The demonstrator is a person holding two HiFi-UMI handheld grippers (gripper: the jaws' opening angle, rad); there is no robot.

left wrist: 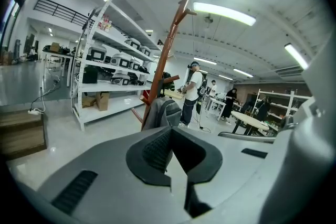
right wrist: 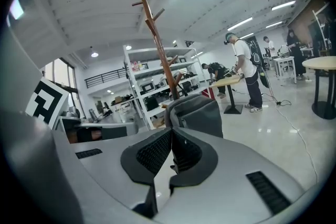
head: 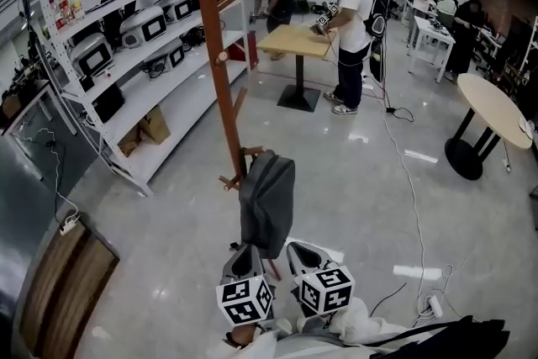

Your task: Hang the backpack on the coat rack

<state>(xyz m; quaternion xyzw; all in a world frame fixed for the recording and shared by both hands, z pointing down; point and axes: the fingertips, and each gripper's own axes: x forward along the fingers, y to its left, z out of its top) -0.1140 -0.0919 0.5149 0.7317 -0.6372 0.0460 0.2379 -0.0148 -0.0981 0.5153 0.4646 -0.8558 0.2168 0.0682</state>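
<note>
A dark grey backpack [head: 267, 202] hangs by its top from a low peg of the brown wooden coat rack [head: 217, 55]. Its body droops down beside the pole. My left gripper [head: 244, 263] and right gripper [head: 304, 258] sit just below and in front of the backpack, side by side, and neither touches it. In the left gripper view the left gripper [left wrist: 171, 129] is shut with nothing in it; the backpack [left wrist: 163, 113] and the rack [left wrist: 167, 55] stand ahead. In the right gripper view the right gripper [right wrist: 171, 131] is also shut and empty, with the backpack [right wrist: 197, 115] close behind its tips.
White shelving [head: 126, 38] with machines lines the left side. A person [head: 353, 21] stands at a wooden table [head: 294, 38] further back. A round table [head: 496, 109] stands at the right. A cable [head: 403, 155] runs across the floor to a power strip [head: 433, 304]. A wooden bench [head: 59, 290] is at the lower left.
</note>
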